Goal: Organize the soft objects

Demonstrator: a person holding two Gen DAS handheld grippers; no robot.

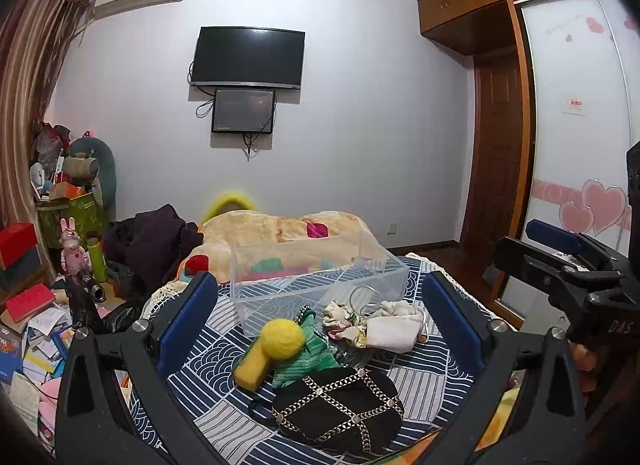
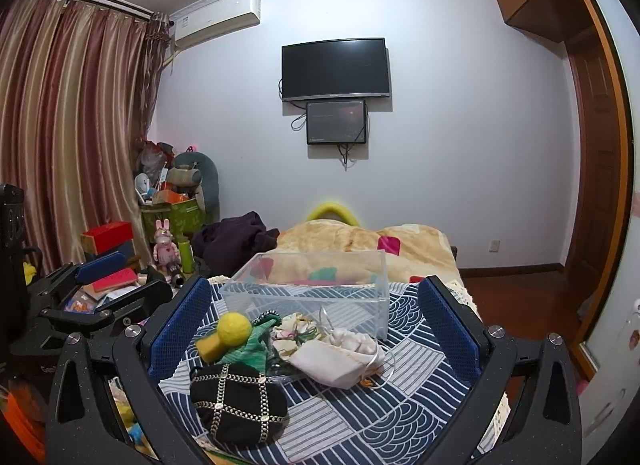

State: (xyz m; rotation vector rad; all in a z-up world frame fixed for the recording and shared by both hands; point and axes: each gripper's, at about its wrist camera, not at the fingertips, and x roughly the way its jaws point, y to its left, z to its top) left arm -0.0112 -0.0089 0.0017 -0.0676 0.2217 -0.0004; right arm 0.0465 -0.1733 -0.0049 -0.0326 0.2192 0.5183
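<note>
Several soft objects lie on a blue-and-white patterned cloth [image 1: 224,357] in front of a clear plastic bin [image 1: 320,277]: a yellow felt ball-and-stem toy [image 1: 276,345], a green knit piece [image 1: 308,357], a black pouch with chain trim [image 1: 340,409], a floral fabric piece [image 1: 340,321] and a white pouch [image 1: 392,329]. My left gripper [image 1: 320,313] is open above them, empty. My right gripper [image 2: 316,325] is open and empty; the same pile shows there, with the black pouch [image 2: 240,405], the yellow toy [image 2: 228,333], the white pouch [image 2: 340,361] and the bin [image 2: 312,289].
A beige blanket [image 1: 280,229] covers the bed behind the bin. Dark clothes [image 1: 156,241] lie at its left. Boxes, books and toys [image 1: 36,305] clutter the left side. A wardrobe [image 1: 576,137] stands at the right. The right gripper's body [image 1: 568,269] shows at the left wrist view's right edge.
</note>
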